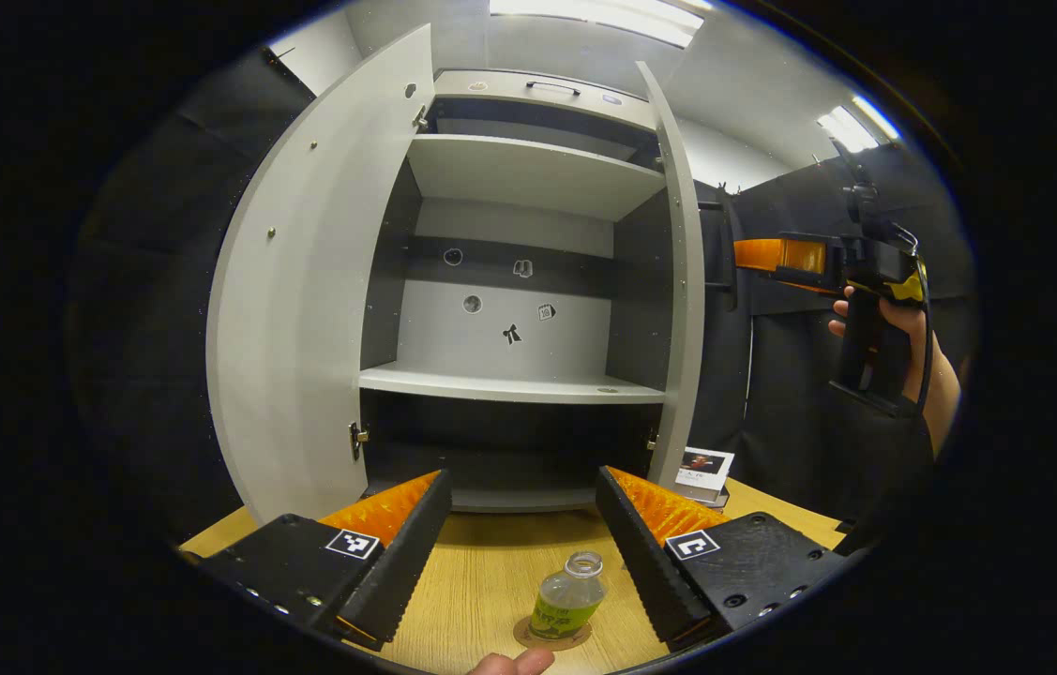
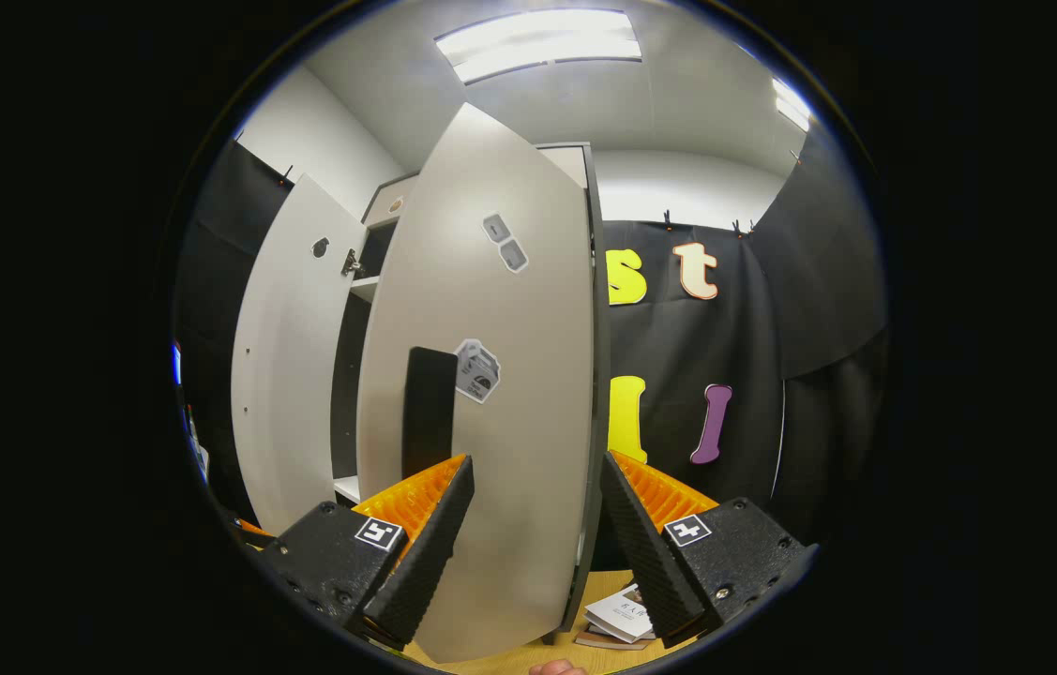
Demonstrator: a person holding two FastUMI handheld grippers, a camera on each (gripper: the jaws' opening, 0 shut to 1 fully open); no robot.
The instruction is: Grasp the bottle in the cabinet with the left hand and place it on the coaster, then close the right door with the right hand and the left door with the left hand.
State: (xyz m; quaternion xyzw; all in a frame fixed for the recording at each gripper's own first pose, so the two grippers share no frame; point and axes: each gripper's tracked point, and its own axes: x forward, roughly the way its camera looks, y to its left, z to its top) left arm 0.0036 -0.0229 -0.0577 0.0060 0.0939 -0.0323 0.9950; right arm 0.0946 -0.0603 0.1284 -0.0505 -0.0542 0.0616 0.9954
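Cabinet (image 1: 528,178): grey, standing on the table, both doors swung out; shelves bare apart from small stickers on the back panel.

Left door (image 1: 294,309): wide open, its inner face showing in the left gripper view.

Right door (image 2: 490,394): open, seen nearly edge-on in the left gripper view; in the right gripper view its outer face, with a dark handle (image 2: 428,412) and stickers, stands just ahead of the right gripper.

Table (image 1: 490,572): light wood.

Right gripper (image 2: 536,525): fingers spread wide, nothing between them, aimed at the right door. In the left gripper view it appears farther off, held in a hand (image 1: 913,347) to the right of the cabinet.

Left gripper (image 1: 523,544): fingers spread wide, holding nothing; the bottle sits on the table between and below them, touching neither as far as the low angle lets one judge.

Books (image 2: 622,619): small stack on the table by the foot of the right door.

Bottle (image 1: 569,600): clear, capless, green label, upright on the coaster in front of the cabinet.

Coaster (image 1: 528,637): round, brown, under the bottle.
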